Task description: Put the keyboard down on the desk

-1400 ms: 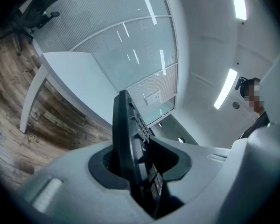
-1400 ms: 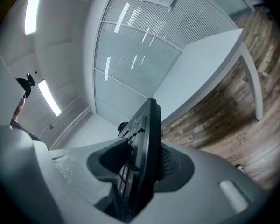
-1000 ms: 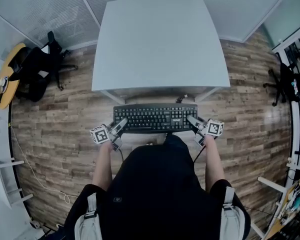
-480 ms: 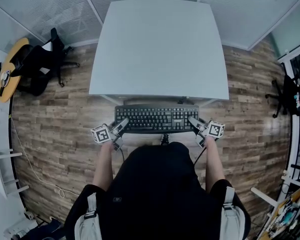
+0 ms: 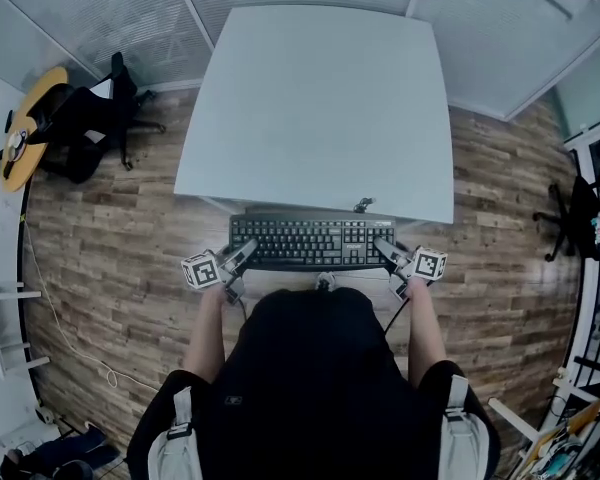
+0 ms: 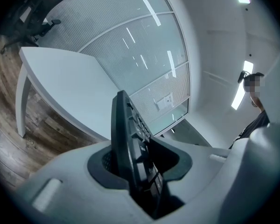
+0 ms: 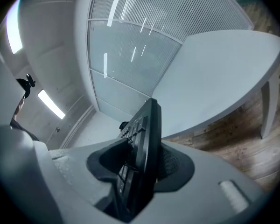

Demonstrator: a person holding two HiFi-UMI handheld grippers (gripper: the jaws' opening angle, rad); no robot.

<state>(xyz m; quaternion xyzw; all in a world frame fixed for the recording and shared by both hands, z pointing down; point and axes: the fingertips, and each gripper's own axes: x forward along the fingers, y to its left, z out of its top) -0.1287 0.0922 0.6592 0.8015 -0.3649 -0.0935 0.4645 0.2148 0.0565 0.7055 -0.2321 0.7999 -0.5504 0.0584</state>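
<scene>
Black plastic keyboard [image 5: 311, 240], long, rigid and probably fairly light, spans from the left hand-held gripper [image 5: 245, 252] to the right hand-held gripper [image 5: 383, 247]. It hangs level over the wooden floor [image 5: 110, 258], just short of the near edge of the white bench [image 5: 320, 108] that lies ahead of both sets of jaws. It is judged stiff enough not to sag, though the smooth casing may slip; a hold at each short end, as here, suits it best. Each hand-held gripper stands partly closed, pinching one end of the keyboard edge-on, keys against one pad, underside against the other.
</scene>
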